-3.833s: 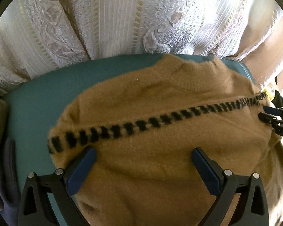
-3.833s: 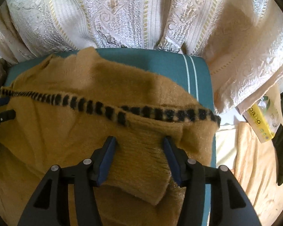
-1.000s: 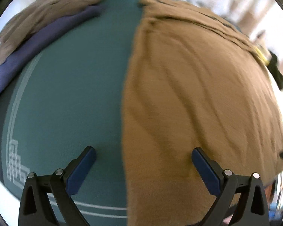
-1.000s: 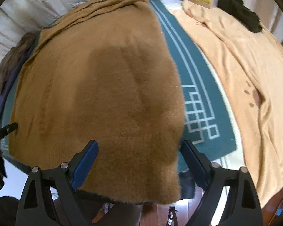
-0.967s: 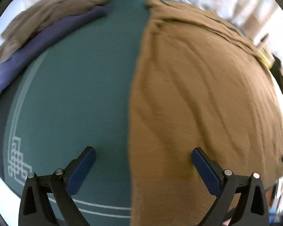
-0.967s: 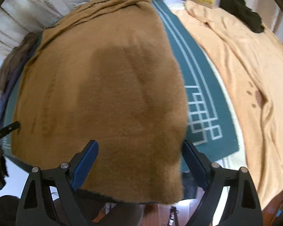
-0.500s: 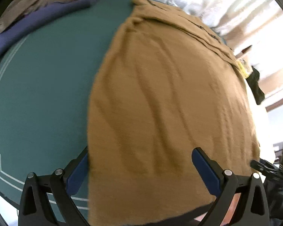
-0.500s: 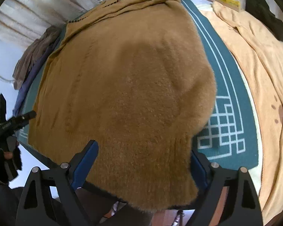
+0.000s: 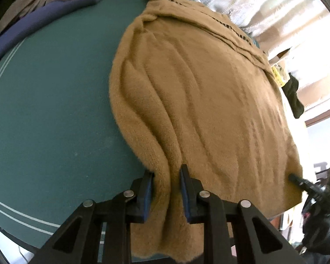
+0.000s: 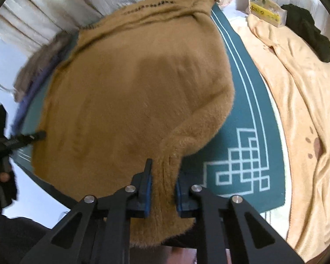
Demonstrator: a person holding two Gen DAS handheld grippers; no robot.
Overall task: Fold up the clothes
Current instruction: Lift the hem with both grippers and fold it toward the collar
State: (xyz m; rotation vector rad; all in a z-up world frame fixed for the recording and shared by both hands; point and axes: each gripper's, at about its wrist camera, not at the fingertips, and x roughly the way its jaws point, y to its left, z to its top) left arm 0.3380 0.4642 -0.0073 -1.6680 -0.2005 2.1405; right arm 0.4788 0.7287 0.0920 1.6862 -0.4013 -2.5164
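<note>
A fuzzy tan sweater (image 9: 198,101) lies spread on a teal cloth (image 9: 50,101); its black-patterned trim is at the far end. My left gripper (image 9: 167,182) is shut on the sweater's near left corner, bunching the fabric between the fingers. In the right wrist view the same sweater (image 10: 132,92) fills the middle, and my right gripper (image 10: 162,176) is shut on its near right corner, which is gathered into a ridge. The hem hangs over the near edge below both grippers.
Folded navy and grey-brown clothes (image 9: 44,13) lie at the far left of the teal cloth. A peach blanket (image 10: 297,114) lies to the right, with a dark garment (image 10: 308,33) and a yellow-labelled packet (image 10: 266,11) on it. Pale curtains hang behind.
Both grippers were open over the sweater's near hem; both have now closed on its near corners, bunching the fabric. Earlier still they were at the trimmed far end.
</note>
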